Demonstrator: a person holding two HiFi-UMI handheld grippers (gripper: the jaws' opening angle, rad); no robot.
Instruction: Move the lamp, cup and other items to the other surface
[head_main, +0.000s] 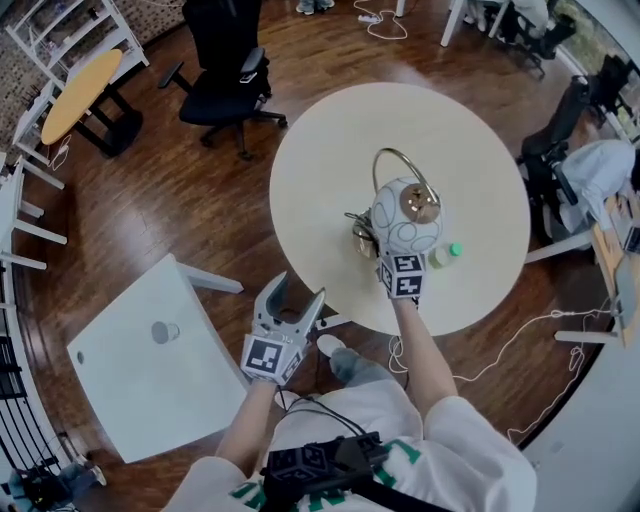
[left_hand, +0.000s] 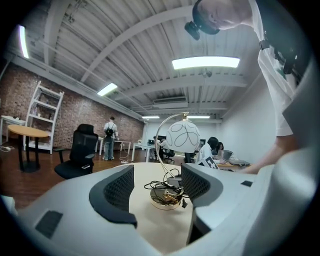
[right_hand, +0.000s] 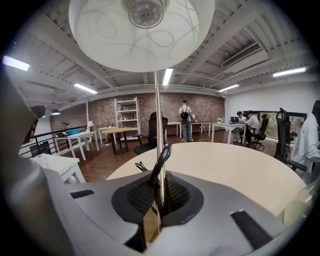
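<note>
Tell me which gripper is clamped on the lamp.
The right gripper: its jaws are closed on the thin metal stem of the lamp. The left gripper is open and empty beside the round table.

Round cream table (head_main: 480, 150) bearing lamp (head_main: 405, 222) and small bottle (head_main: 443, 256), white square table (head_main: 130, 400) with cup (head_main: 165, 332)

**Head view:** the camera is above the person and faces steeply down on the round worktop (head_main: 480, 130) and the square white worktop (head_main: 130, 390) to its left.

**Left gripper view:** the camera is low, just off the round worktop's near edge. It faces level across the top, with the lamp (left_hand: 182, 136) a little way beyond the fingers (left_hand: 117, 187).

**Right gripper view:** the camera is hard against the lamp's stem with the shade overhead, facing the far brick wall (right_hand: 175, 107).

**Shared by all three views:** the lamp and the round worktop.
</note>
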